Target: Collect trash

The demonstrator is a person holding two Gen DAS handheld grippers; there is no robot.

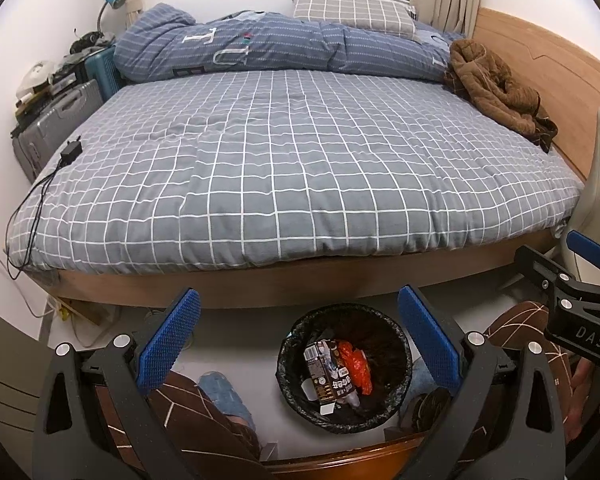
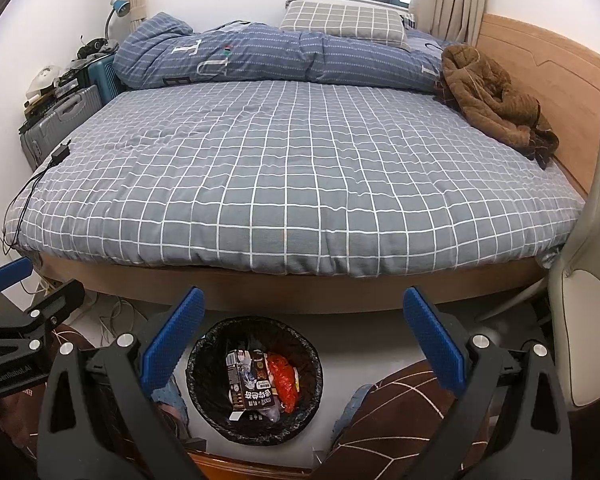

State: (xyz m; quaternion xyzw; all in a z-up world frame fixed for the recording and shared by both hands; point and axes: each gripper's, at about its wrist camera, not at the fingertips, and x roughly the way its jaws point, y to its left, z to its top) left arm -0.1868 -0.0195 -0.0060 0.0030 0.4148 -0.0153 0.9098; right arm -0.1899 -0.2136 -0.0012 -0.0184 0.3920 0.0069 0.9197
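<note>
A round bin with a black liner [image 1: 288, 376] [image 2: 204, 396] stands on the pale floor in front of the bed. Inside lie a dark drink carton [image 1: 320, 368] [image 2: 246, 380], an orange-red wrapper [image 1: 354, 366] [image 2: 284, 380] and other scraps. My left gripper [image 1: 298, 340] hangs open above the bin with nothing between its blue pads [image 1: 168, 344]. My right gripper [image 2: 304, 340] is open too and holds nothing; the bin sits below and left of its middle. Each gripper shows at the edge of the other's view, the right gripper [image 1: 580, 276] and the left gripper [image 2: 16, 300].
A bed with a grey checked cover [image 1: 300, 168] [image 2: 300, 184] fills the room ahead, with a blue quilt [image 1: 260, 48] and a brown jacket [image 1: 496, 88] at the back. A black charger with cable [image 1: 71, 152] lies at its left edge. Suitcases [image 1: 56, 120] stand left, a pale chair [image 2: 592, 280] right. The person's knees in brown patterned trousers [image 2: 392, 412] flank the bin.
</note>
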